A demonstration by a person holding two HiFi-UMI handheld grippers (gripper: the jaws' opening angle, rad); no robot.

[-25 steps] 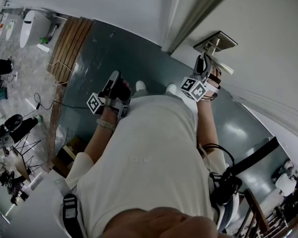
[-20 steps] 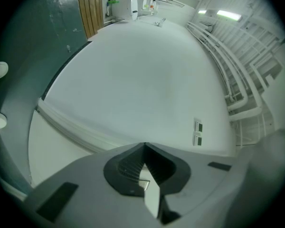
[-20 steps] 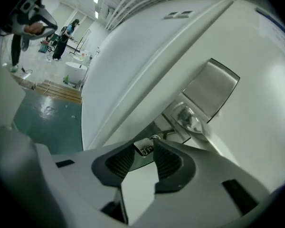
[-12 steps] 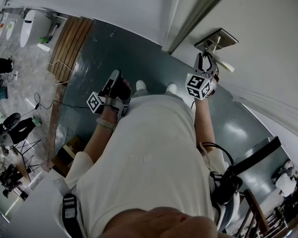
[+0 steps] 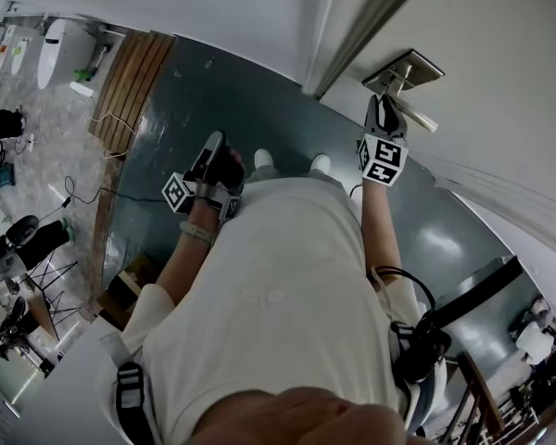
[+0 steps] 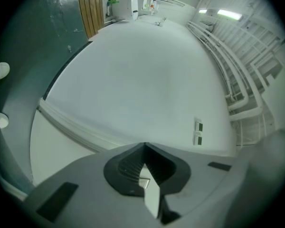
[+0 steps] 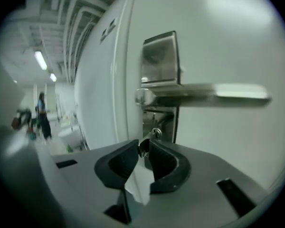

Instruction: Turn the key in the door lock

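1. Under the lever handle (image 7: 213, 93), on the metal lock plate (image 7: 159, 61) of the white door (image 7: 228, 27), the key (image 7: 154, 134) sits in the lock with its bow sticking out toward the person.
2. The right gripper (image 7: 143, 147) is lined up straight along the key, so its jaw tips bracket the bow. The jaws have just been closing and now pinch the key between them, probably to carry a twist without slipping.
3. It sits close beneath the handle, so any turn likely has to come from rolling the wrist rather than swinging the arm.
4. The left gripper (image 6: 143, 148) hangs well away from the lock at the person's side. Its jaws are pressed together on nothing, since this job seems to need one hand only.
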